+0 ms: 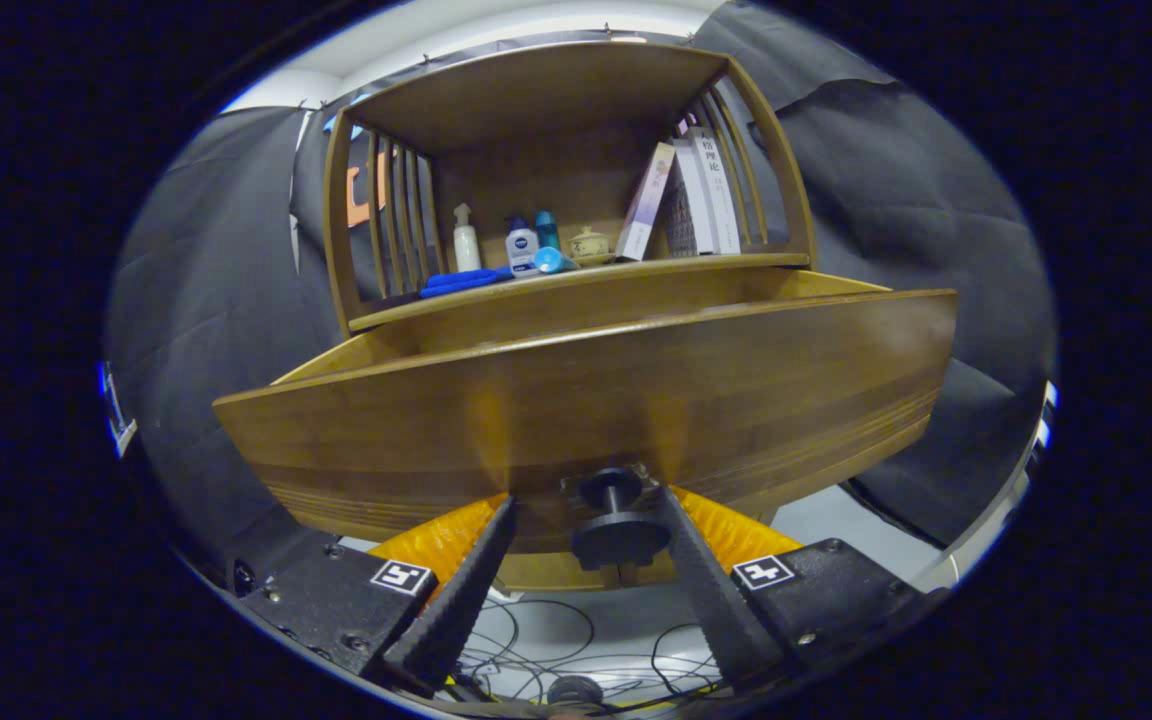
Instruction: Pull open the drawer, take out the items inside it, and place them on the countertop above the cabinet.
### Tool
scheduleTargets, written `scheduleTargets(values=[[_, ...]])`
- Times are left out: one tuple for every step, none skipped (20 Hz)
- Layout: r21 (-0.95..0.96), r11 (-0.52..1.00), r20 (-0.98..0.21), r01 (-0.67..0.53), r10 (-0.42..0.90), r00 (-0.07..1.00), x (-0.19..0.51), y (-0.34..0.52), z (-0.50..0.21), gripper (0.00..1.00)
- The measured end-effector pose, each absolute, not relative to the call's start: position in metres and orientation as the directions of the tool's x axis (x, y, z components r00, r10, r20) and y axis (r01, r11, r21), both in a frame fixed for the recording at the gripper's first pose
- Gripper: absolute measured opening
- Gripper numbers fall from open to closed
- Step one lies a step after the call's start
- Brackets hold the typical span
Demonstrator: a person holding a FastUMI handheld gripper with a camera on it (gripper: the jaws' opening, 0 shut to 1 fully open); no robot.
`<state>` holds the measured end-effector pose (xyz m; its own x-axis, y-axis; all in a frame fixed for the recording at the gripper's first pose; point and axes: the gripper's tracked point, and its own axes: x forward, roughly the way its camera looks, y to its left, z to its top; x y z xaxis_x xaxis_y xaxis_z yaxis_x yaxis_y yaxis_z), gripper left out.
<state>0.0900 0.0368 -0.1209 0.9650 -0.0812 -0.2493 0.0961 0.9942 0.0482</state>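
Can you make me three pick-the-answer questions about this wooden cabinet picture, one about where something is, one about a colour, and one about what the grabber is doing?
1. Where is the drawer's black knob?
A. between the gripper fingers
B. on the countertop
C. on the floor

2. What colour is the flat thing lying on the countertop?
A. red
B. blue
C. green

3. How is the drawer?
A. fully shut
B. taken off
C. pulled partly out

Answers: 1 A, the knob sits between the two fingers, which stand apart. 2 B, it is plainly blue. 3 C, its front stands forward of the cabinet with side walls showing.
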Motion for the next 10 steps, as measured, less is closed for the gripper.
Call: scheduleTargets(values=[[0.048,0.994,-0.253,0.095,-0.08,0.964,0.099,0.036,-0.12,0.95],[0.048,0.994,-0.256,0.094,-0.078,0.963,0.111,0.036,-0.118,0.95],[0.046,0.994,-0.255,0.095,-0.08,0.964,0.125,0.036,-0.115,0.95],[0.035,0.994,-0.249,0.099,-0.088,0.965,0.145,0.038,-0.112,0.95],[0.029,0.994,-0.234,0.108,-0.099,0.967,0.158,0.036,-0.106,0.95],[0.036,0.993,-0.26,0.11,-0.097,0.961,0.168,0.038,-0.11,0.95],[0.045,0.992,-0.258,0.114,-0.099,0.961,0.179,0.038,-0.105,0.96],[0.048,0.992,-0.253,0.117,-0.102,0.962,0.186,0.038,-0.105,0.96],[0.043,0.992,-0.266,0.118,-0.102,0.959,0.189,0.037,-0.106,0.96],[0.045,0.992,-0.259,0.119,-0.103,0.96,0.199,0.038,-0.102,0.95]])
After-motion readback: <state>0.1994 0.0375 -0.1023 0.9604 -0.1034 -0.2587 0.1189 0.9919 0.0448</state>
